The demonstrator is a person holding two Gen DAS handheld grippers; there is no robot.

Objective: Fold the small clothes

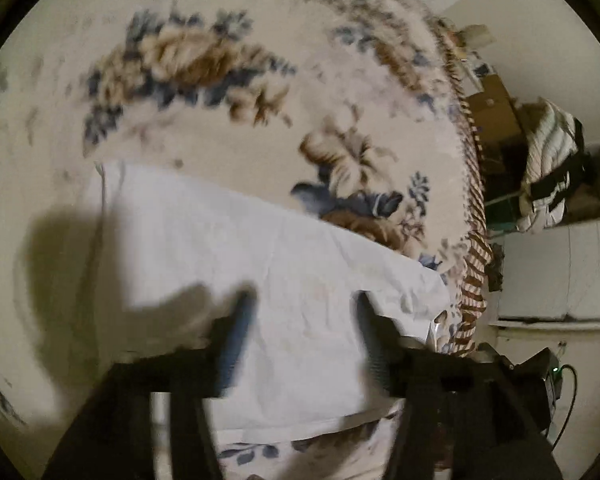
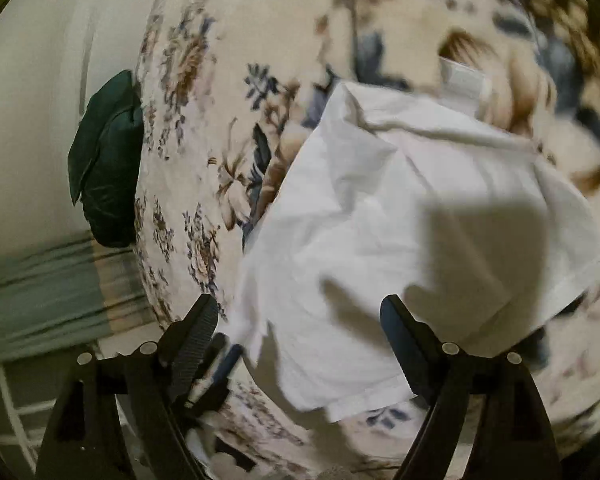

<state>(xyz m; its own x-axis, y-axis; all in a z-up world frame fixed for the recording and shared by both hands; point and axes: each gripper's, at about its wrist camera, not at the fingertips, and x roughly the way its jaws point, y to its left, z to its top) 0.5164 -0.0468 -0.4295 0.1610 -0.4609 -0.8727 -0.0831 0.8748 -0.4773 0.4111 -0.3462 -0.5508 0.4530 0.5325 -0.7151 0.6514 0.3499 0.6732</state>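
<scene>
left gripper [image 1: 302, 316]: jaws spread wide, nothing between them, hanging over the white garment [image 1: 260, 280]. cloth fills the gap under both fingers but neither pad touches it as far as i can tell; left wrist view is motion-blurred.

right gripper [image 2: 300, 320]: also wide open, nothing held. its left finger [image 2: 196, 332] sits just off the garment's edge over the floral blanket [image 2: 204, 100]; the right finger [image 2: 404, 336] is over the cloth near its hem. contact unclear.

garment [image 2: 400, 220]: white, small, partly folded and rumpled, lying on the blanket close to its striped border edge [image 1: 474, 272]. a white strip pokes out at its far end in the right wrist view. gripper shadows fall across it in both views.

outward: dark green cushion [image 2: 108, 160] against the blanket's side, pale wall behind it. past the border edge in the left wrist view, cardboard boxes [image 1: 496, 112] and a heap of striped laundry [image 1: 552, 160], well apart from the garment.
</scene>
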